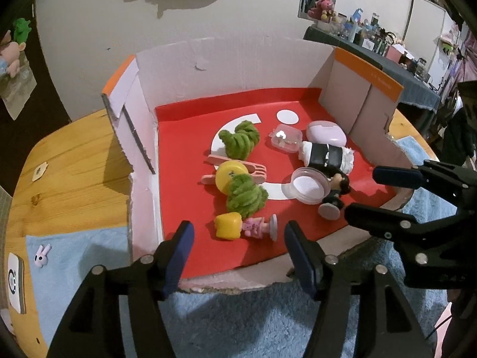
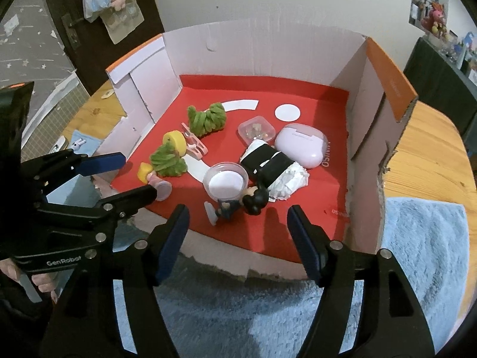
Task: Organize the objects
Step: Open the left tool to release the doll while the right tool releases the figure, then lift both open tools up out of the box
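An open cardboard box [image 1: 238, 59] with a red floor [image 2: 298, 226] holds the objects. In it lie two green fuzzy bundles [image 1: 238, 141] [image 1: 246, 195], a yellow disc [image 1: 231, 174] on a pink fork [image 1: 256, 170], a yellow-headed pink figure [image 1: 244, 225], a clear round cup [image 1: 307, 186], a dark-haired figure [image 2: 238, 203], a black-and-white roll [image 2: 272, 168], a clear square case [image 2: 256, 129] and a lilac earbud case [image 2: 299, 144]. My left gripper [image 1: 235, 238] is open, just in front of the pink figure. My right gripper [image 2: 238, 223] is open, near the dark-haired figure.
The box stands on a light blue towel [image 2: 426, 238] over a wooden table [image 1: 65, 155]. A small bunny clip [image 1: 41, 256] and a white device [image 1: 15, 283] lie left of the box. A cluttered dark shelf [image 1: 372, 47] stands behind on the right.
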`<state>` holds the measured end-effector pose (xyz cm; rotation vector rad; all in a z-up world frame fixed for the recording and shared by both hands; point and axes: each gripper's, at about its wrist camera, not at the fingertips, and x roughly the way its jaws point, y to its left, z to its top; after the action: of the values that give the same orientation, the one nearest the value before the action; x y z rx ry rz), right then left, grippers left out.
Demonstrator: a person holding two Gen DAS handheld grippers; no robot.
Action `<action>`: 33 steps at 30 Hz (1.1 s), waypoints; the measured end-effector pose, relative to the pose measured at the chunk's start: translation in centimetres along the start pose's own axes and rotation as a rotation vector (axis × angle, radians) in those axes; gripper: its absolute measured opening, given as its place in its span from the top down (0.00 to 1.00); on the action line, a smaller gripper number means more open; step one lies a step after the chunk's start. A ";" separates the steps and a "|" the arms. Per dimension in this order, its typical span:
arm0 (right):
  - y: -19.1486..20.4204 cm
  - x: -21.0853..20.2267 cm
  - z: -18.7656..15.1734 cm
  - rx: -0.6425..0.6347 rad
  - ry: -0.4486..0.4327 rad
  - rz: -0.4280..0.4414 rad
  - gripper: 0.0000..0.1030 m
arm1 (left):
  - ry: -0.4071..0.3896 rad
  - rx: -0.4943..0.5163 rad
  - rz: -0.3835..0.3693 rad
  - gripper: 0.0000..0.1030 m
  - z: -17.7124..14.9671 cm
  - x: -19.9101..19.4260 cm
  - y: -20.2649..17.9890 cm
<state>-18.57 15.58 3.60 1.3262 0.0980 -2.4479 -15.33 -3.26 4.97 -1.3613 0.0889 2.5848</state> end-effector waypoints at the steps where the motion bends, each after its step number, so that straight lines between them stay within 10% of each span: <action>1: 0.1 -0.2 -0.1 0.000 -0.004 0.001 0.32 | -0.002 -0.003 -0.001 0.36 -0.1 -0.1 0.0; 17: 1.5 -3.7 -1.8 0.013 -0.109 0.010 0.24 | -0.104 -0.021 0.056 0.00 -1.5 -3.6 0.0; 33: 1.9 -6.0 -4.4 0.054 -0.152 -0.001 0.12 | -0.139 -0.075 0.066 0.00 -3.7 -5.3 0.4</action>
<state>-11.42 16.42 6.23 1.1562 -0.0060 -2.5589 -9.57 -5.13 7.21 -1.2171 0.0142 2.7556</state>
